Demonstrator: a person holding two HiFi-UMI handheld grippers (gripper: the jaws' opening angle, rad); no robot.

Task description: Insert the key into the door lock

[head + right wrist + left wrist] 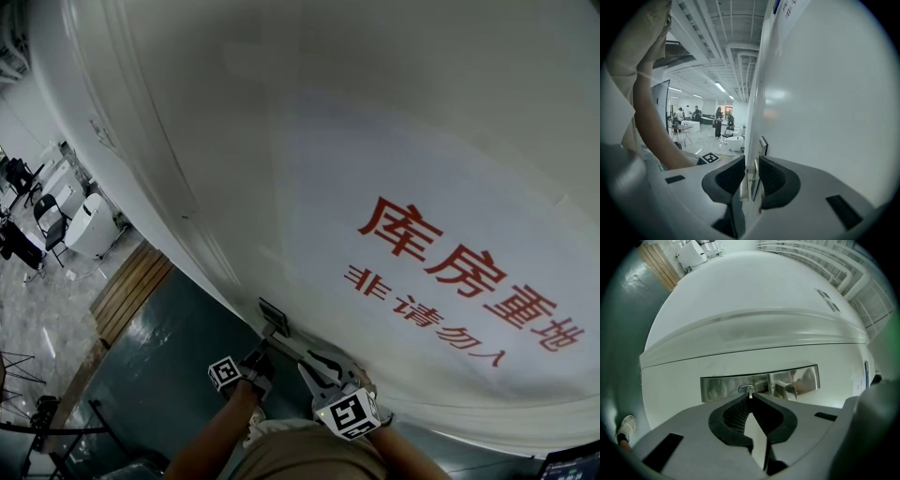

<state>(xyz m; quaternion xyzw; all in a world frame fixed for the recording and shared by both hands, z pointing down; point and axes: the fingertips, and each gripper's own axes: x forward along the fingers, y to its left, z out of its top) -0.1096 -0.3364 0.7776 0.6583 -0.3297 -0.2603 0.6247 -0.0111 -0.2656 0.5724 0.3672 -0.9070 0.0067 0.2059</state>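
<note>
A white door [375, 141] with red lettering fills the scene, the steel lock plate [722, 386] low on it. The left gripper [750, 397] is clamped on the key [750, 393], whose tip sits at the keyhole [746, 389] in that plate. To seat it well, the blade should probably stay square to the plate and go straight in. The left gripper points level at the plate. The right gripper [751, 164], beside the plate and tipped slightly down, appears closed on the door handle [743, 185].
</note>
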